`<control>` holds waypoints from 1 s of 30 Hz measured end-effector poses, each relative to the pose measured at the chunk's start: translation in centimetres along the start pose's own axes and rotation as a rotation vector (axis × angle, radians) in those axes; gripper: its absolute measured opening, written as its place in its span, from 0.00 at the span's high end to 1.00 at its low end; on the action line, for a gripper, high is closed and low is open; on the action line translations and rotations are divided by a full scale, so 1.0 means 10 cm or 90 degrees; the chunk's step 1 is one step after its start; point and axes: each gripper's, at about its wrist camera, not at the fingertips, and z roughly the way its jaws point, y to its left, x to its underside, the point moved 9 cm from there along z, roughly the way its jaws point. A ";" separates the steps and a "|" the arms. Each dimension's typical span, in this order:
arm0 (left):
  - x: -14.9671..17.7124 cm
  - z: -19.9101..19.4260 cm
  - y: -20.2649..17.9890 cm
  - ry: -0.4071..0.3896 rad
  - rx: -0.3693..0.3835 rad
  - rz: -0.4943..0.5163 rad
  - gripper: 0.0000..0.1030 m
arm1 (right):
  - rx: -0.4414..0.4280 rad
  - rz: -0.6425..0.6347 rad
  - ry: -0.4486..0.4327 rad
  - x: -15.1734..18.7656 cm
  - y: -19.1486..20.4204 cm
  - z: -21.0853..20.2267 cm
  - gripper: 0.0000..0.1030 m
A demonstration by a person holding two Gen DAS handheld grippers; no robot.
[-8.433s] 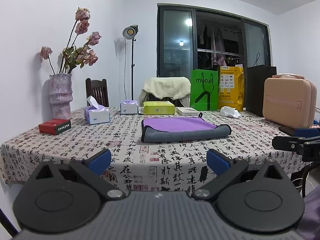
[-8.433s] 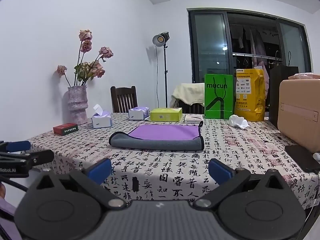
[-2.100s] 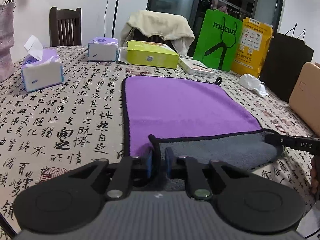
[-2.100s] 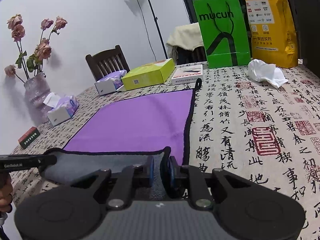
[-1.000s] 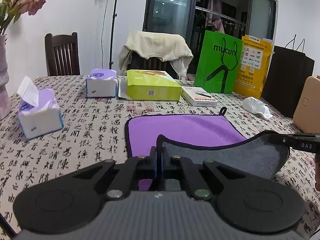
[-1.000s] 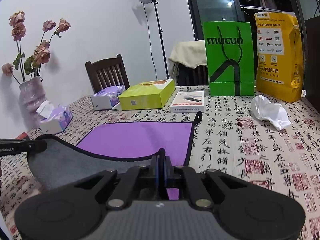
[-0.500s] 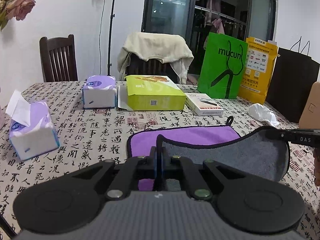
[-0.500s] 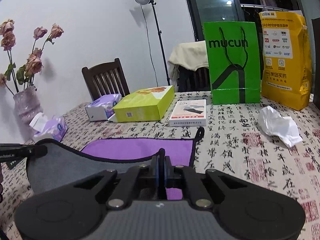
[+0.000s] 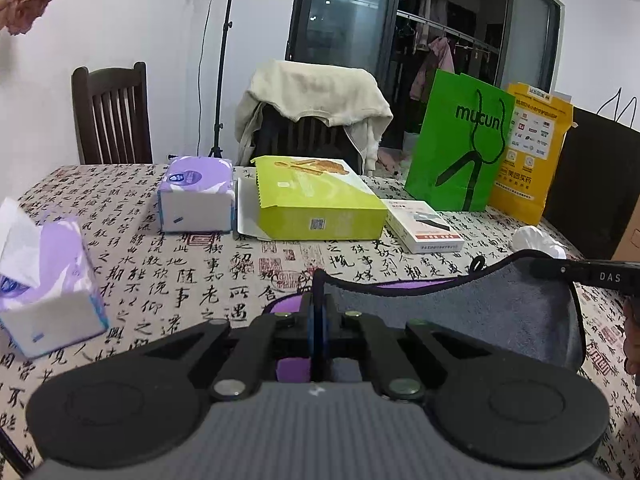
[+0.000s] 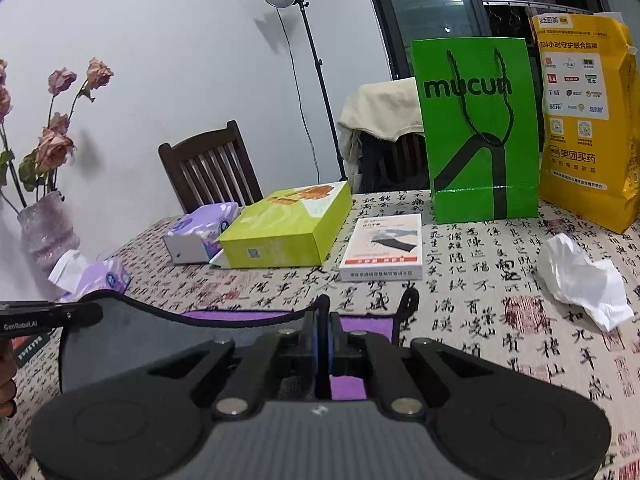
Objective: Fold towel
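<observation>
Two corners pinched: left tool (image 9: 319, 304) and right tool (image 10: 323, 322) each clenched on towel (image 9: 460, 312), lifted above table (image 9: 180, 280). Advance both evenly toward 12 o'clock, keeping the edge taut, matching the far hem before lowering.

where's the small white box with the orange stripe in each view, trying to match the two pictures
Left wrist: the white box lies right of centre on the tablecloth, between the lime-green box and the green mucun bag.
Right wrist: the white box sits just right of centre, directly beyond the gripper.
Shared landmark: the green mucun bag, standing just behind the box in both.
</observation>
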 end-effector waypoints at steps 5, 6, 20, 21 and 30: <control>-0.02 0.14 0.06 0.004 -0.008 -0.003 0.96 | 0.003 -0.005 -0.003 -0.11 -0.03 0.14 0.96; -0.03 0.17 0.08 0.005 -0.010 -0.004 0.96 | 0.005 -0.005 -0.002 -0.13 -0.05 0.18 0.96; -0.10 0.62 0.23 0.022 -0.021 0.005 0.96 | 0.020 -0.007 0.012 -0.21 -0.20 0.61 0.96; -0.10 0.67 0.24 0.024 -0.022 0.004 0.96 | 0.022 -0.006 0.014 -0.21 -0.21 0.64 0.96; 0.03 0.95 0.33 0.066 -0.033 -0.005 0.94 | 0.040 0.007 0.054 -0.04 -0.37 0.90 0.96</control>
